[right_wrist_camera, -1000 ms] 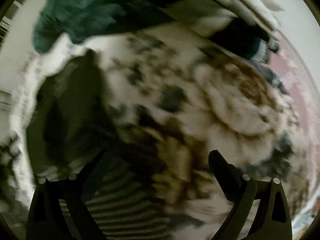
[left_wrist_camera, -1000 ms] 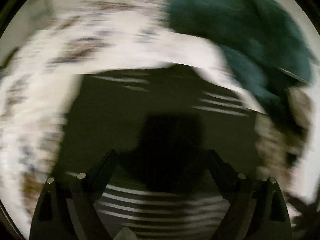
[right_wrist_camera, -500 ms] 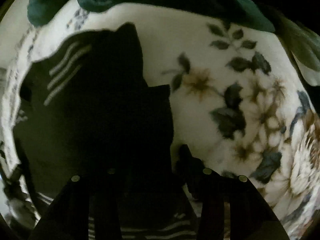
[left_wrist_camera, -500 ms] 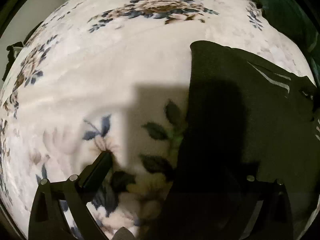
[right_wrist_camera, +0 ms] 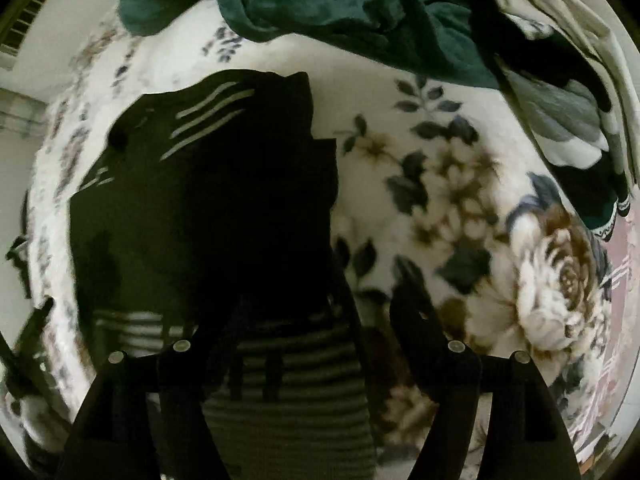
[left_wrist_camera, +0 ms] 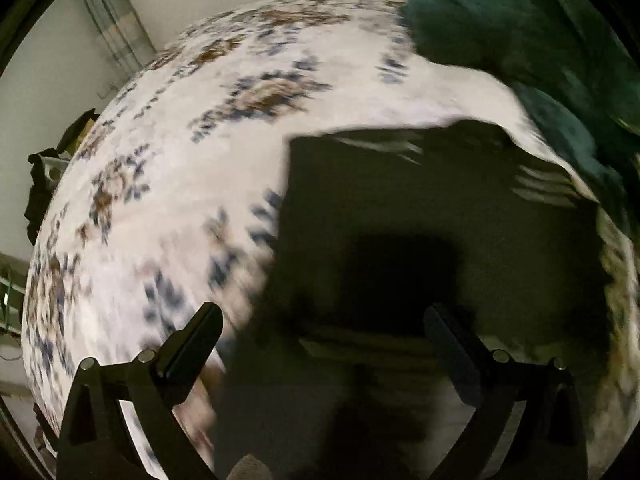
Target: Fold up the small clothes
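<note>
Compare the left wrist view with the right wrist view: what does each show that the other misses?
Left only: a curtain by the wall, and the open left gripper. Right only: a grey-white garment at the upper right, a striped band at the black garment's near end, and the right gripper, also open. Both: the black garment on the floral blanket, with green fabric behind.

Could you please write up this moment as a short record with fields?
surface: floral blanket
garment being folded: black garment with pale stripes, lying flat on the blanket
other clothes: teal garment bunched at the far edge; grey-green cloth at the far right
left hand-held gripper: open, over the black garment's near part
right hand-held gripper: open, at the garment's right edge
image quality: left view motion-blurred
</note>
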